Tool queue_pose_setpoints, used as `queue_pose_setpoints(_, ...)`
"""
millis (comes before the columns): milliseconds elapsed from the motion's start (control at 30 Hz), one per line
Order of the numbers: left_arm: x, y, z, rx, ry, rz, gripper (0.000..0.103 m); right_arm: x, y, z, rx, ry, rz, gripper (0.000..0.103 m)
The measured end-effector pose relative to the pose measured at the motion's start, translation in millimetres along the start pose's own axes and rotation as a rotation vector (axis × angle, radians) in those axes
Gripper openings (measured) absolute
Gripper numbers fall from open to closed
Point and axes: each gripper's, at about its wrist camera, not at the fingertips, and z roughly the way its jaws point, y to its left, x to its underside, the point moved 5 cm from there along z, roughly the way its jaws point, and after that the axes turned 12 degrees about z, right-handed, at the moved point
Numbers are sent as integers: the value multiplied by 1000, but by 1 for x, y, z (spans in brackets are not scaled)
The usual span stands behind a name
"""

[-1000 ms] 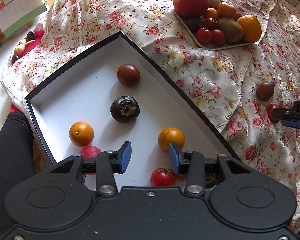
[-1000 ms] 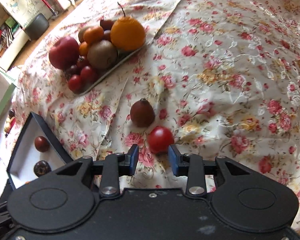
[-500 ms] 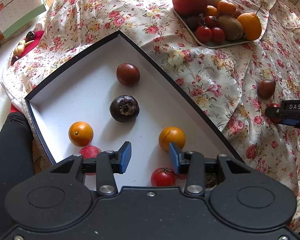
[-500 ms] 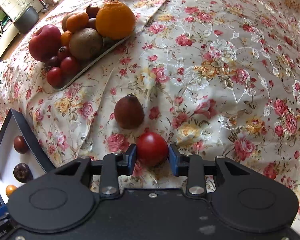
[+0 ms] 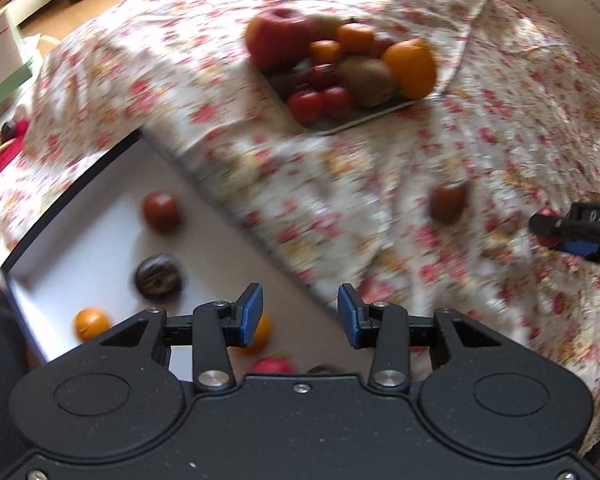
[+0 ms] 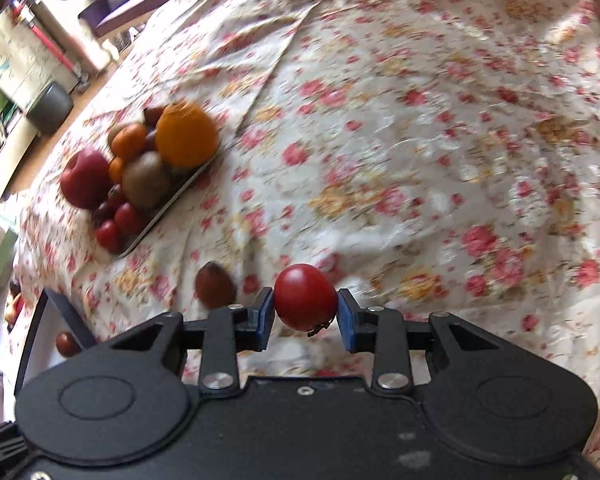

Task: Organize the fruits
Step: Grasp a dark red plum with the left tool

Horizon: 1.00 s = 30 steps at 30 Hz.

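Note:
My right gripper [image 6: 305, 314] is shut on a red tomato [image 6: 305, 297] and holds it above the floral cloth. A dark brown fruit [image 6: 214, 289] lies on the cloth just to its left, also in the left wrist view [image 5: 448, 202]. My left gripper [image 5: 299, 316] is open and empty over the right edge of the white box [image 5: 80, 236]. The box holds a brown fruit [image 5: 161, 211], a dark round fruit [image 5: 158, 277], two oranges [image 5: 92, 323] and more fruit hidden under the gripper. The right gripper with the tomato shows at the right edge [image 5: 572, 236].
A tray [image 5: 364, 114] piled with an apple, oranges, kiwis and tomatoes sits at the back on the cloth; it also shows in the right wrist view [image 6: 168, 208]. A grey bin [image 6: 50, 108] and shelves stand beyond the bed.
My right gripper closed on the tomato and lifted it off the cloth. My left gripper swung right, from over the box toward its right edge.

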Motion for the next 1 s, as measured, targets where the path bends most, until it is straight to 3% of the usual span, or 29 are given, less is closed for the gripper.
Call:
queue_pose_setpoints(233, -44, -64, 24, 45, -28, 80, 49, -16, -33, -3, -5, -18, 67, 35)
queue_pose_setpoints(400, -67, -89, 47, 49, -14, 83, 49, -26, -51, -2, -15, -21, 109, 35)
queue_pose_setpoints(700, -80, -98, 91, 26, 70, 26, 50, -31, -65, 1, -25, -8, 142, 35)
queue_pose_setpoints(1000, -88, -94, 97, 15, 43, 7, 50, -28, -58, 1, -47, 4, 123, 35)
